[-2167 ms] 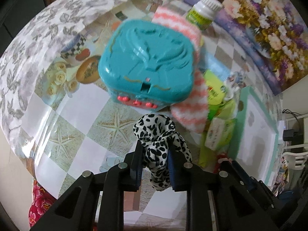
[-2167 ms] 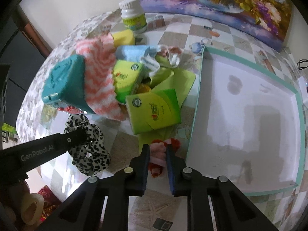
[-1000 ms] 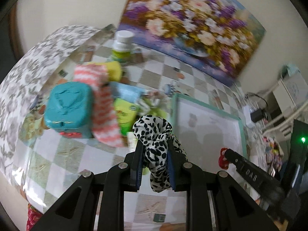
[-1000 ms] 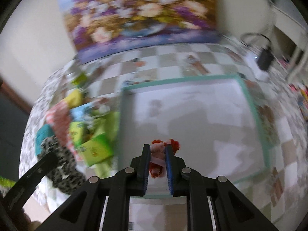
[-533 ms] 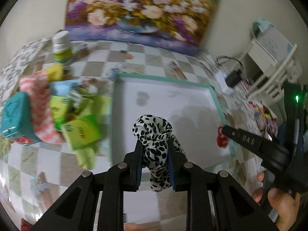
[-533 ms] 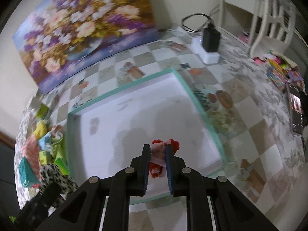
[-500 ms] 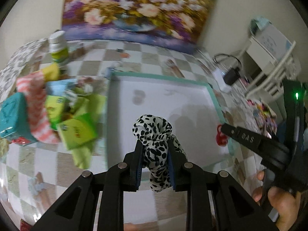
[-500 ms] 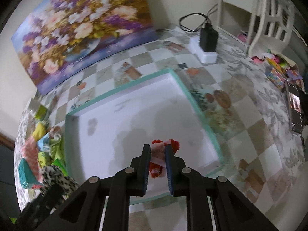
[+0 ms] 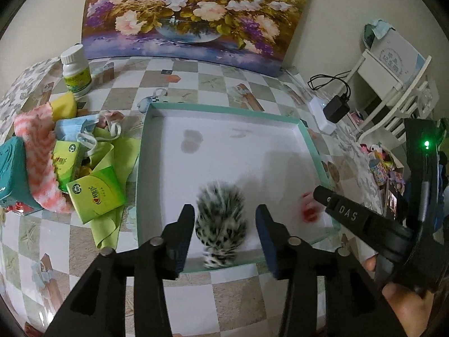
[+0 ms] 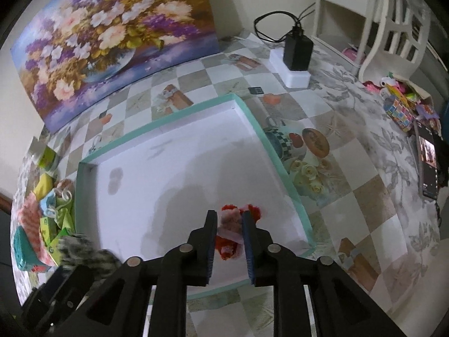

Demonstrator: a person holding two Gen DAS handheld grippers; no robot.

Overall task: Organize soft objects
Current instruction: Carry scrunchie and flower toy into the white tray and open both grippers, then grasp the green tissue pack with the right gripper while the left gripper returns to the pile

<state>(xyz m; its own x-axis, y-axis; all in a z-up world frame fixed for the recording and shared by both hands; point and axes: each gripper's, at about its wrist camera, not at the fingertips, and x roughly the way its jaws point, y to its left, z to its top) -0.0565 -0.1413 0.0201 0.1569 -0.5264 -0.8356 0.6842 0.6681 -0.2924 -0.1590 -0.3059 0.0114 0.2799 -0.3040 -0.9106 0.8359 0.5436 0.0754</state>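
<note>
A white tray with a teal rim lies on the checked tablecloth. My left gripper hangs over its near part with its jaws opening. The leopard-print scrunchie, blurred, is loose between them and touches neither pad. It also shows at the lower left of the right wrist view as a blurred leopard-print scrunchie. My right gripper is over the tray's near right corner. A red and pink scrunchie still fills the gap between its pads while the jaws are opening. It looks like a red blur in the left wrist view.
Left of the tray lies a pile: green tissue packs, a pink striped cloth, a teal box and a white bottle. A flower painting leans at the back. A charger on a power strip sits to the right.
The left jaws have spread apart and the leopard scrunchie has slipped down out of them toward the tray floor. The right jaws have widened slightly around the red scrunchie.
</note>
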